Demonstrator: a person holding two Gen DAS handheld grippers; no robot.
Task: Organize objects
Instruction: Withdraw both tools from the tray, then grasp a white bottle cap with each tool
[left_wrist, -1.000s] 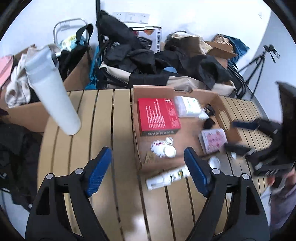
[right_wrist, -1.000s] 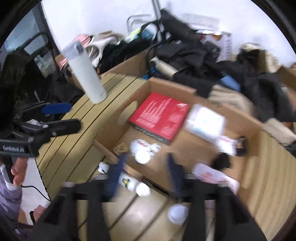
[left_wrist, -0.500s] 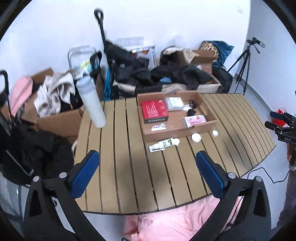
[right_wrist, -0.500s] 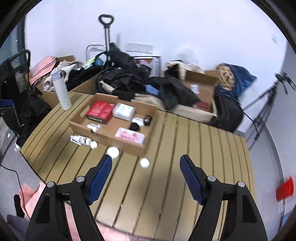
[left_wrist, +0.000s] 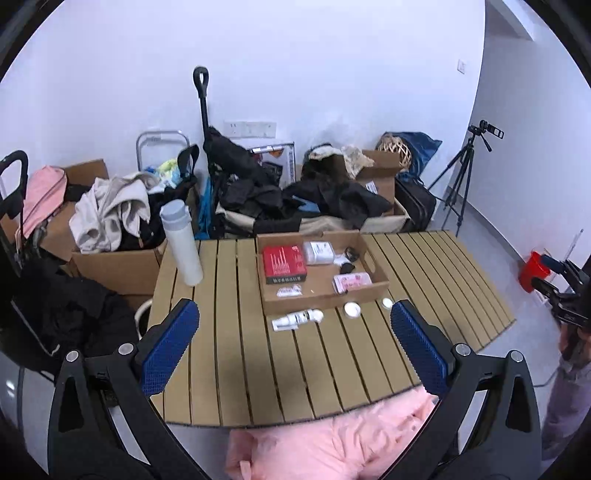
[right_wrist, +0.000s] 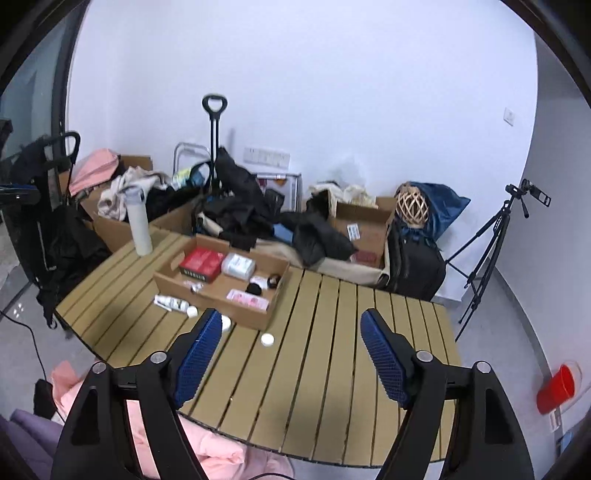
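A shallow cardboard box (left_wrist: 364, 295) (right_wrist: 162, 280) sits on a slatted wooden table (left_wrist: 229, 350) (right_wrist: 332, 387). It holds a red box (left_wrist: 284, 264) (right_wrist: 201, 263), a white packet (left_wrist: 319, 253), a pink packet (left_wrist: 351, 281) and small dark items. In front of it lie a white tube (left_wrist: 297, 318) (right_wrist: 173, 303) and two small white jars (left_wrist: 351, 309) (right_wrist: 267, 339). A tall white bottle (left_wrist: 181, 242) (right_wrist: 138, 225) stands at the table's far left. My left gripper (left_wrist: 295, 347) and right gripper (right_wrist: 291, 354) are open, empty, held high above the table's near edge.
Cardboard boxes with clothes (left_wrist: 110, 218), black bags and a trolley handle (left_wrist: 201, 96) crowd the floor behind the table. A camera tripod (right_wrist: 495, 236) stands at the right, a red bucket (right_wrist: 557, 384) beside it. Pink fabric (left_wrist: 332, 443) lies below the table's near edge.
Both grippers have pulled far back and up from the box; the whole table now shows. The right gripper's jaws have opened wider. Objects on the table have not moved.
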